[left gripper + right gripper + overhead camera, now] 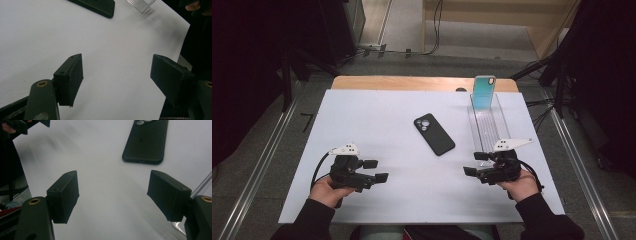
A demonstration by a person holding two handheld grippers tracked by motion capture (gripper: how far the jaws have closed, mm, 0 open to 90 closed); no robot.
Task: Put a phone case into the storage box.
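- The black phone [434, 134] lay face down near the middle of the desk [377, 115], untouched, with its camera end towards the far side.
- Both tools sat low near the front edge: the left hand-held gripper [375, 170] and the right hand-held gripper [475, 164] each had jaws spread with nothing between them.
- In the right gripper view the phone [145, 142] lay ahead of the jaws, well apart from them.
- This looked like the approach step; the next move probably called for bringing a gripper to the phone and closing across its narrow sides.
- A clear slotted rack [488, 124] stood on the right, a teal phone case [484, 92] upright at its far end.
- A white sheet covered the wooden desk; grey floor, cables and metal rails surrounded it.
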